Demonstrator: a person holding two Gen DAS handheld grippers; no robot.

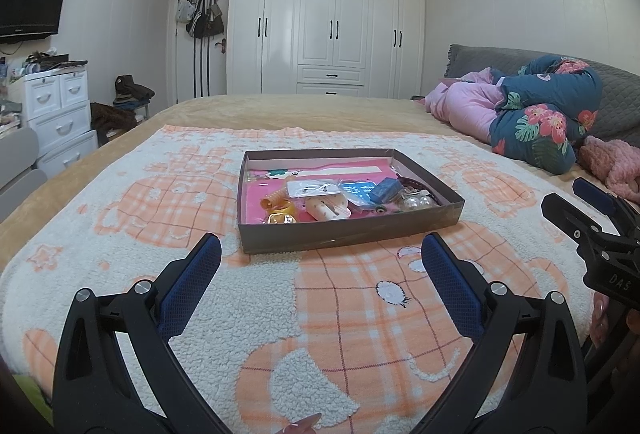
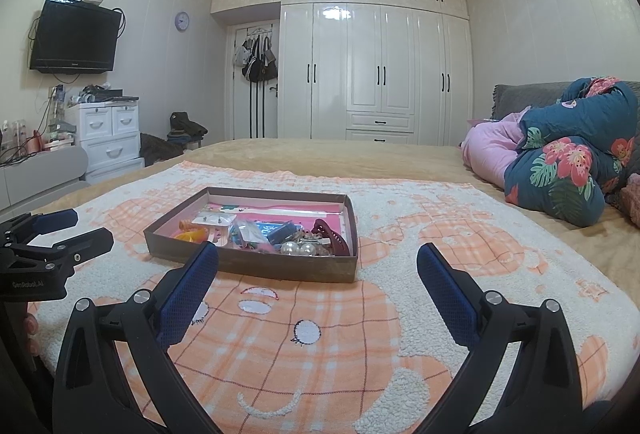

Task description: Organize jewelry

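A shallow brown cardboard box point(image 1: 348, 234) with a pink lining sits on the orange-and-white blanket. It holds a jumble of jewelry and hair items: pearl beads point(image 1: 416, 202), a blue piece point(image 1: 384, 189), orange and yellow rings point(image 1: 282, 213) and small plastic packets. My left gripper point(image 1: 320, 246) is open just short of the box's near wall, with nothing between its fingers. In the right wrist view the same box point(image 2: 256, 266) lies ahead and left, with a dark red hair claw point(image 2: 332, 234) and the pearl beads point(image 2: 298, 249) at its near right corner. My right gripper point(image 2: 318, 254) is open and holds nothing.
The right gripper point(image 1: 560, 193) shows at the right edge of the left view, and the left gripper point(image 2: 92, 225) at the left edge of the right view. A rolled floral and pink quilt point(image 2: 560, 169) lies at the right. White drawers point(image 2: 112, 137) stand beyond the bed's left edge.
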